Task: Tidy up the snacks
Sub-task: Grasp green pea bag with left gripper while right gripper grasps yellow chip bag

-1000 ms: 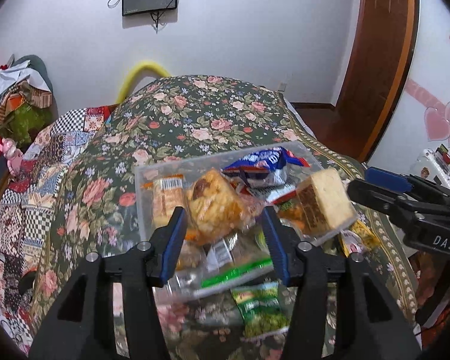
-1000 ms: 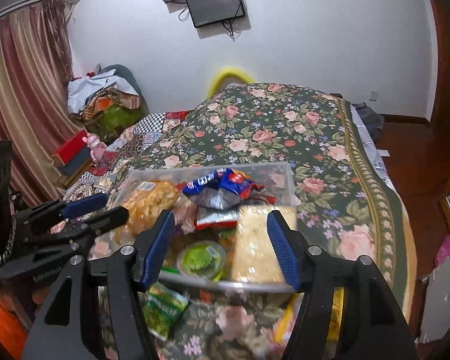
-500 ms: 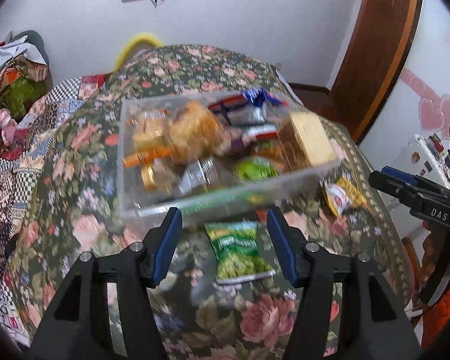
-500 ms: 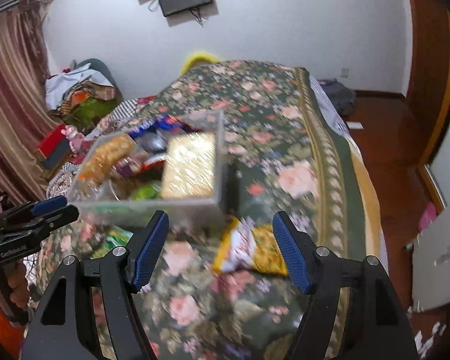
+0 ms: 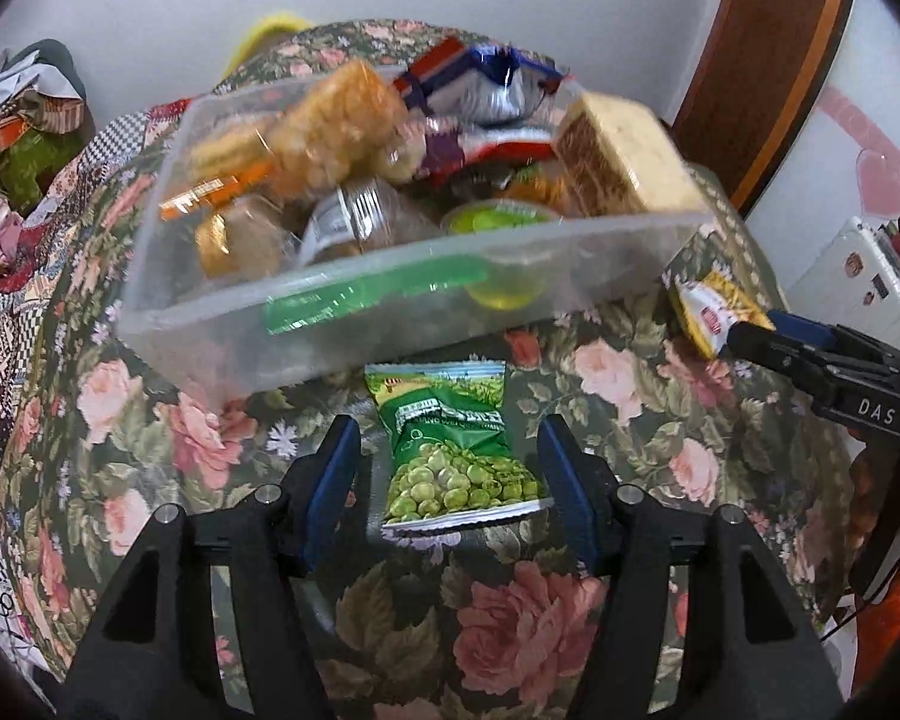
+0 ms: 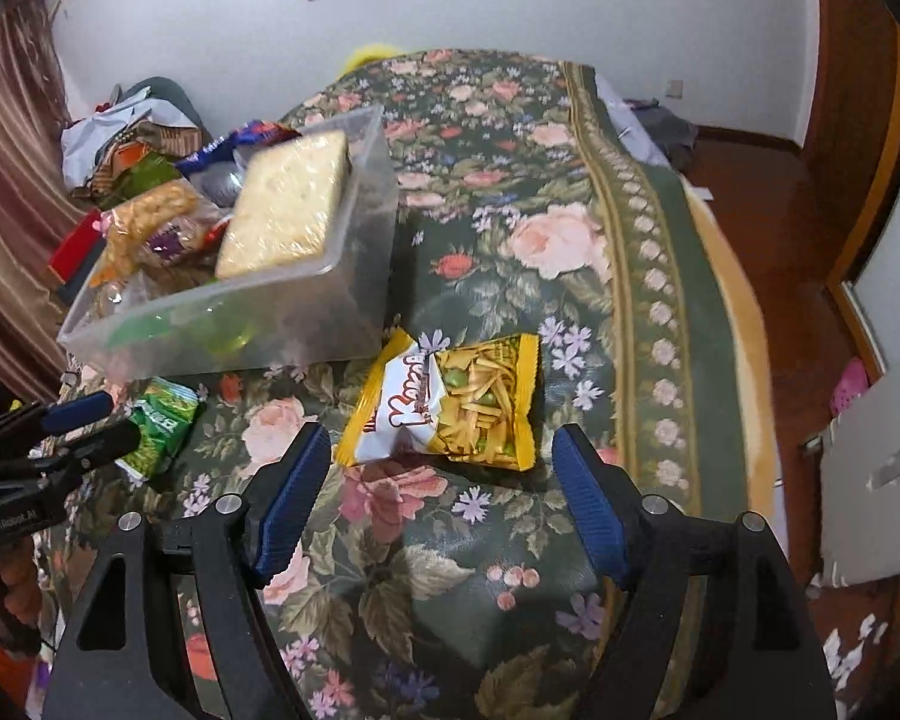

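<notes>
Straddling green pea packet (image 5: 450,450) and yellow snack bag (image 6: 450,402), both "DAS"-marked grippers gape unclenched.

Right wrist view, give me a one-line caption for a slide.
Open right gripper poised over a yellow snack packet lying on the floral bedspread beside the full clear bin.

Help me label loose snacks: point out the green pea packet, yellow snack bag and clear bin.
green pea packet (image 5: 459,450): left wrist view, packet's middle.
yellow snack bag (image 6: 480,405): right wrist view, clear window.
clear bin (image 6: 306,318): right wrist view, front wall.
</notes>
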### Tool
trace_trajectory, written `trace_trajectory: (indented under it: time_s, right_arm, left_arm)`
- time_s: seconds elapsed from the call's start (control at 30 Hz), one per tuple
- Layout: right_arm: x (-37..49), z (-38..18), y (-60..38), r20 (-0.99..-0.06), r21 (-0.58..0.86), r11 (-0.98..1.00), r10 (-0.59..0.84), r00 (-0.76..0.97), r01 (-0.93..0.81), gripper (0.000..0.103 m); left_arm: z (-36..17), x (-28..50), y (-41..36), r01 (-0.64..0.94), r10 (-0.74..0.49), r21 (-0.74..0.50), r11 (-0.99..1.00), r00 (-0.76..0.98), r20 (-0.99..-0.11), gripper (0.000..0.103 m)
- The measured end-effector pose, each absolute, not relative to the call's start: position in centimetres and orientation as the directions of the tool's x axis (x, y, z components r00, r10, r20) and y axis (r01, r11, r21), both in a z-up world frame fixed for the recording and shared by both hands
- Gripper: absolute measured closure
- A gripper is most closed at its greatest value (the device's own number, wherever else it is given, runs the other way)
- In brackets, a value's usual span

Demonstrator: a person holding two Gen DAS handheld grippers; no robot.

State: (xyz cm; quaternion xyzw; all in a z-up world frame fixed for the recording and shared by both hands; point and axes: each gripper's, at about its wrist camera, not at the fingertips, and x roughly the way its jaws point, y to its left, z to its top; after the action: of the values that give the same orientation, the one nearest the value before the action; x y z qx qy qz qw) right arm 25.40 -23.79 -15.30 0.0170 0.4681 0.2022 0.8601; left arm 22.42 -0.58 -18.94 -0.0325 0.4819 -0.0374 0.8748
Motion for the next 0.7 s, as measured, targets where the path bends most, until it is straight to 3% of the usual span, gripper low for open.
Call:
trace_trajectory:
  time_s: [0.33,0.47,0.6,0.63,0.7]
  right_arm:
    - [27.4,-17.4,-21.9,-0.823,0.185,0.917,0.342,0.454,-0.354,0.028]
    - [27.5,-17.4,-21.4,-0.823,0.154,0.918,0.323,0.466,-0.364,0.029]
    - [26.9,-17.2,-21.6,-0.815,0.168,0.913,0.341,0.469,-0.372,0.044]
    - [26.9,-17.2,-21.6,-0.812,0.183,0.909,0.354,0.464,-0.373,0.055]
    - [26.7,-17.2,-21.7,-0.812,0.195,0.909,0.361,0.46,-0.369,0.058]
  left_arm:
    - [-21.1,23.5,-1.6,0.038,-0.079,-0.069,0.997,0.532,-0.843,0.042]
    - [-21.2,23.5,-2.0,0.048,-0.068,-0.049,0.998,0.554,-0.83,0.055]
    - [-21.0,23.3,-1.4,0.054,-0.102,-0.087,0.995,0.558,-0.823,0.061]
    - [-20.8,23.1,-1.3,0.055,-0.108,-0.093,0.994,0.559,-0.822,0.063]
    - [-20.5,22.8,-1.3,0.061,-0.115,-0.097,0.993,0.561,-0.82,0.064]
